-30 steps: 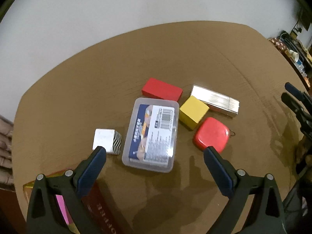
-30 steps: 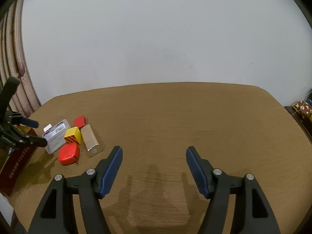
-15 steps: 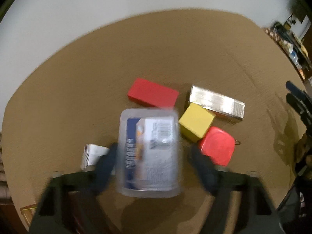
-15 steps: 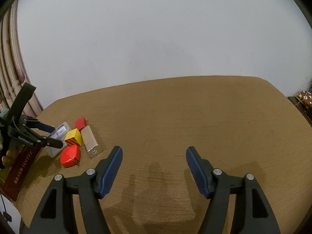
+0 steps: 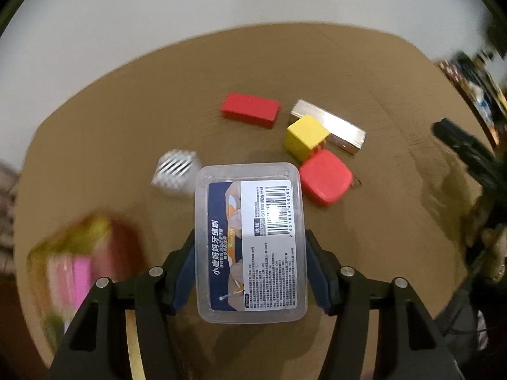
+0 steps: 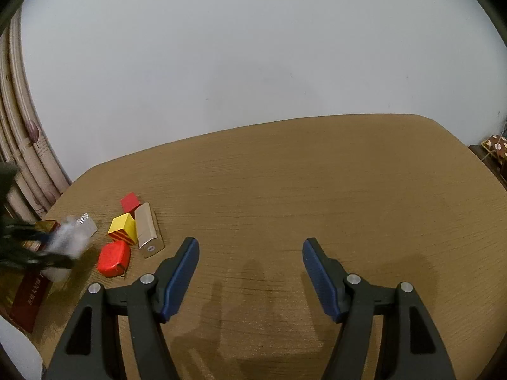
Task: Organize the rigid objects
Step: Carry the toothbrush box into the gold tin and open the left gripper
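My left gripper (image 5: 250, 266) is shut on a clear plastic box (image 5: 250, 240) with a blue label and barcode, held above the brown table (image 5: 126, 126). Below lie a red block (image 5: 250, 110), a yellow cube (image 5: 305, 137), a silver bar (image 5: 336, 126), a red rounded case (image 5: 326, 181) and a striped white cube (image 5: 176, 171). My right gripper (image 6: 250, 269) is open and empty over the bare table (image 6: 317, 190), far right of the same cluster: yellow cube (image 6: 123, 228), red case (image 6: 113, 258), bar (image 6: 147, 229). The left gripper (image 6: 35, 250) shows blurred there.
A dark red carton (image 6: 30, 297) lies at the table's left edge; it shows blurred in the left wrist view (image 5: 79, 253). Curtains (image 6: 22, 158) hang at the left. The wall stands behind the table. Clutter (image 5: 475, 79) sits beyond the right edge.
My left gripper came down around the clear box, shut on it and lifted it toward the camera. The striped cube has turned. The right gripper has stayed open.
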Action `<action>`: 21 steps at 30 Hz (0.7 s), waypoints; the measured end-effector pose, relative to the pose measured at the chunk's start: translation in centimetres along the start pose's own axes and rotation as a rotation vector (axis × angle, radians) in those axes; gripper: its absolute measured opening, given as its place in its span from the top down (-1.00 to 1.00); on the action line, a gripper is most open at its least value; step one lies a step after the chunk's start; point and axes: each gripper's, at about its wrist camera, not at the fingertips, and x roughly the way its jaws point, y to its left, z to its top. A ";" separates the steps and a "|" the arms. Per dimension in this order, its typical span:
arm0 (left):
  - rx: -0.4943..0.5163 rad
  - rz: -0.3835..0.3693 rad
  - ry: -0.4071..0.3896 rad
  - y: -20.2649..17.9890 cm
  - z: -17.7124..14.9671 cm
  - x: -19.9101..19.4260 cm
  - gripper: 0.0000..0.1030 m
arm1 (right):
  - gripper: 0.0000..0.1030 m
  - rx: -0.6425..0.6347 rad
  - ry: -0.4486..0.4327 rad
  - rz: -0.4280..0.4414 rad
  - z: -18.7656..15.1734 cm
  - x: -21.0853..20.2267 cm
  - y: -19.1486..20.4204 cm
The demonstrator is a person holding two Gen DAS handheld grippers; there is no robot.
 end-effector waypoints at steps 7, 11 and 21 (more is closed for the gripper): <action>-0.216 0.021 -0.020 4.2 -8.9 -7.4 -0.11 | -0.35 0.001 0.006 -0.002 0.0 0.0 -0.2; -0.290 0.107 0.033 7.6 -12.8 -8.6 -0.11 | -0.35 -0.009 0.016 -0.009 0.1 0.3 0.0; -0.370 0.052 0.131 12.0 -13.0 -3.4 -0.11 | -0.35 -0.026 0.052 -0.026 0.1 1.7 0.7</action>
